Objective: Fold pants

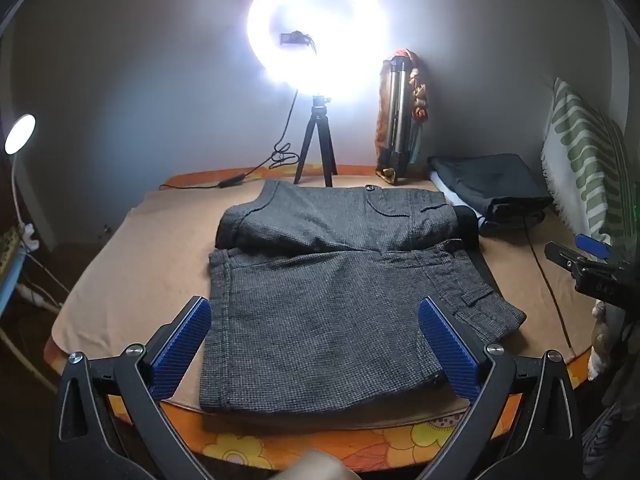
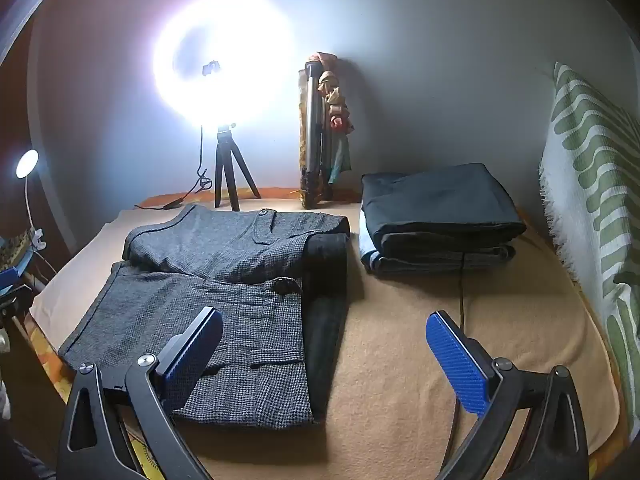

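My left gripper (image 1: 314, 344) hung with its blue pads wide apart, holding nothing, above the near edge of the grey checked pants (image 1: 332, 300). The pants lay spread flat on the tan blanket (image 1: 132, 280) in the middle of the table, waistband to the right, one leg lying far and the other near, both running out to the left. My right gripper (image 2: 324, 354) was likewise spread wide and empty; its left pad (image 2: 192, 356) sat over the near right corner of the pants (image 2: 224, 300), its right pad (image 2: 458, 364) over bare blanket. From the left wrist view I could see the tip of my right gripper (image 1: 580, 260) at the right edge, well apart from the cloth. A pile of folded dark clothes (image 2: 436, 216) rested to the right of the pants, near but not touching. At the far side a lit ring light (image 2: 224, 80) stood on a small tripod (image 2: 230, 180), with a folded tripod (image 2: 316, 136) leaning against the wall just right of it. A green-striped cloth (image 2: 592, 208) hung at the far right
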Tool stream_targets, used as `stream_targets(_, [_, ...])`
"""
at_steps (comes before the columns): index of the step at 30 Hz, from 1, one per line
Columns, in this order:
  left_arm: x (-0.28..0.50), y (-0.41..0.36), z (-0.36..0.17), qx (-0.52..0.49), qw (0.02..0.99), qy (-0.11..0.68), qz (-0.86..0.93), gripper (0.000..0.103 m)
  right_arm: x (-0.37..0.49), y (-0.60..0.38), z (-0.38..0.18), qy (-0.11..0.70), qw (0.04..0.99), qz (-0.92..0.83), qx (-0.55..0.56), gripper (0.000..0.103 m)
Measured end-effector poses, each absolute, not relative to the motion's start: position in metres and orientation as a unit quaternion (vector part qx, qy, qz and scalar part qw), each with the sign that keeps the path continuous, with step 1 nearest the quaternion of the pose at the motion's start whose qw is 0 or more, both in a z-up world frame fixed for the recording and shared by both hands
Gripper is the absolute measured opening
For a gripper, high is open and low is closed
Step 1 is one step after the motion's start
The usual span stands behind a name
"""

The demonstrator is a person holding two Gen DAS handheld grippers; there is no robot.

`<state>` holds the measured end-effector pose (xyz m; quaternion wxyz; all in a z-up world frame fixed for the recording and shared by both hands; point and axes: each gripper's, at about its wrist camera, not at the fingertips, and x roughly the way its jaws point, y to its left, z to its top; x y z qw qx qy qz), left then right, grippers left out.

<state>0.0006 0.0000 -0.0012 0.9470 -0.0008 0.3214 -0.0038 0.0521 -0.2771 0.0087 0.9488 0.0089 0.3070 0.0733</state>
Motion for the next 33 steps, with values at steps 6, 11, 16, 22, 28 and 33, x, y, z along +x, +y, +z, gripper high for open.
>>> stream_targets(6, [-0.0039, 0.0007, -0.0036, 0.0, 0.95, 0.312, 0.001, 0.103, 0.0525, -0.2756, 0.0084, 0.307, 0.949, 0.073, 0.008, 0.103])
stream_targets(11, [-0.0022, -0.0005, -0.0047, 0.007, 0.95, 0.314, 0.004, 0.103, 0.0509, -0.276, 0.0085, 0.31, 0.948, 0.075, 0.009, 0.103])
stream_targets(16, [0.0011, 0.0017, -0.0048, 0.008, 0.949, 0.316, 0.003, 0.103, 0.0528, -0.2718, 0.008, 0.31, 0.948, 0.075, 0.008, 0.103])
stream_targets(22, [0.0017, 0.0031, -0.0054, 0.006, 0.949, 0.315, 0.005, 0.103, 0.0522, -0.2722, 0.0065, 0.31, 0.948, 0.075, 0.008, 0.103])
stream_targets(28, [0.0023, 0.0047, -0.0055, 0.007, 0.949, 0.315, 0.006, 0.103, 0.0525, -0.2715, 0.0069, 0.31, 0.948, 0.076, 0.007, 0.103])
stream_targets(33, [0.0029, 0.0059, -0.0059, 0.007, 0.949, 0.314, 0.007, 0.103, 0.0534, -0.2714, 0.0062, 0.31, 0.948, 0.075, 0.007, 0.103])
